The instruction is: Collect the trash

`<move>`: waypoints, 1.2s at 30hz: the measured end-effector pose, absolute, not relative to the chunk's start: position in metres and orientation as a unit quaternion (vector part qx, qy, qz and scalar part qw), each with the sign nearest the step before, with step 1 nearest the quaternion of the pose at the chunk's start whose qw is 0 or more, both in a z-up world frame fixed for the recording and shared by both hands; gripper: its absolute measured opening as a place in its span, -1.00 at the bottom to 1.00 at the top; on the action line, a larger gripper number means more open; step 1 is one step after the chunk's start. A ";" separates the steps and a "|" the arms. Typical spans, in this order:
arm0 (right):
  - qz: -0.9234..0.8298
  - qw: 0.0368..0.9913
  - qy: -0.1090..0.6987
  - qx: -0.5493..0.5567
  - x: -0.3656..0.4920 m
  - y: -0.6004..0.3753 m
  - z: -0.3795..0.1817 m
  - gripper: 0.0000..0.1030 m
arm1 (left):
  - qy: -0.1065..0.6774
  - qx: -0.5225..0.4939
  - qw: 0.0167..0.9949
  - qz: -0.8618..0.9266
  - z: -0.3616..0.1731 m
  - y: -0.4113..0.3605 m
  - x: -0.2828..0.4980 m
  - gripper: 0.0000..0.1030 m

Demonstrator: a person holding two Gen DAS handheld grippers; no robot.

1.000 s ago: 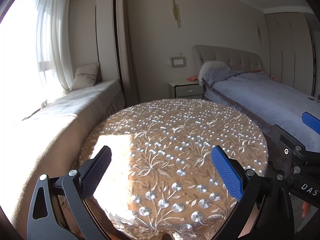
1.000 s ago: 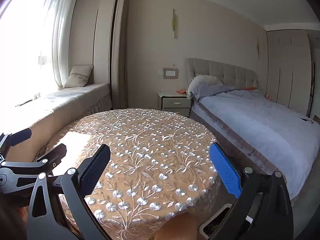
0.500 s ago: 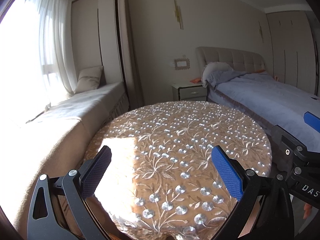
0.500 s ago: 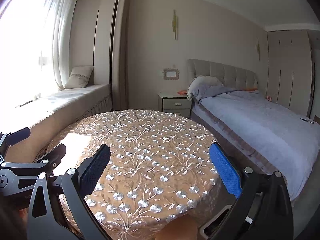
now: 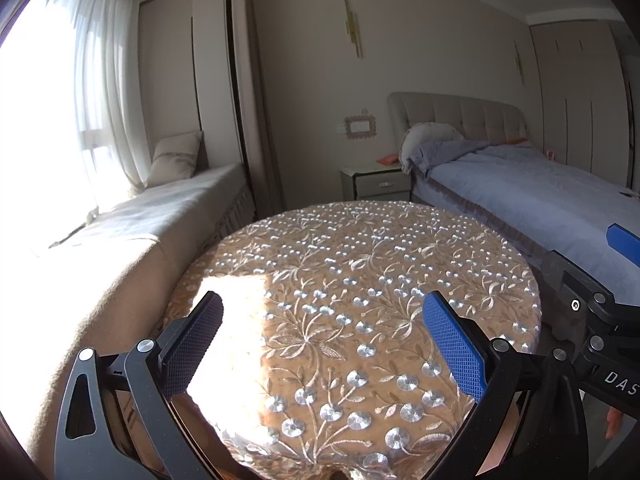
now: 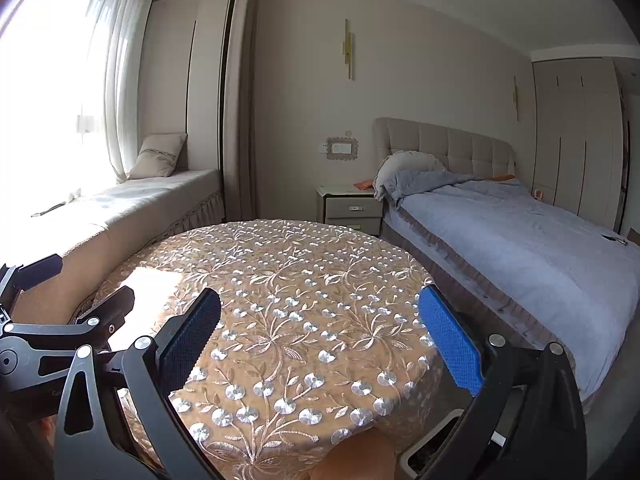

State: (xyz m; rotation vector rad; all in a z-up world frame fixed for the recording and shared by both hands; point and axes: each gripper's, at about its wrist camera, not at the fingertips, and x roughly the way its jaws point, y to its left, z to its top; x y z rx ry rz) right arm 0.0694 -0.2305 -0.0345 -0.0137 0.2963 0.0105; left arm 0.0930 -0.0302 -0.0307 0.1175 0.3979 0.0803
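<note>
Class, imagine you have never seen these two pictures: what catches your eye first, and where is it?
The round table in the embroidered floral cloth fills the middle, a bright sun patch on its left. Both hand-held grippers, left and right, hover open over it. A blue-covered bed stands to the right.

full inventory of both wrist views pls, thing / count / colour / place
round table: 1, tan cloth with silver floral embroidery, centre foreground
bed: 1, grey-blue cover, beige tufted headboard, right
pillow: 1, grey, head of bed
nightstand: 1, pale grey, between table and bed
window seat: 1, beige, left
cushion: 1, beige, window seat's far end
curtain: sheer white, left window
wall light: 1, gold, above nightstand
wardrobe: beige, far right
left gripper: black, blue-padded fingers, open, empty
right gripper: same, open, empty
</note>
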 end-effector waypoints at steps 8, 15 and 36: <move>0.005 0.988 0.152 -0.007 0.071 -0.232 -0.036 0.92 | 0.203 0.058 0.977 0.042 -0.033 -0.030 0.095 0.90; 0.010 0.987 0.159 -0.004 0.078 -0.233 -0.039 0.92 | 0.213 0.061 0.974 0.049 -0.037 -0.030 0.105 0.90; 0.473 0.849 0.221 -0.085 0.125 0.165 -0.018 0.92 | 0.264 -0.152 0.757 0.577 0.005 0.346 -0.087 0.90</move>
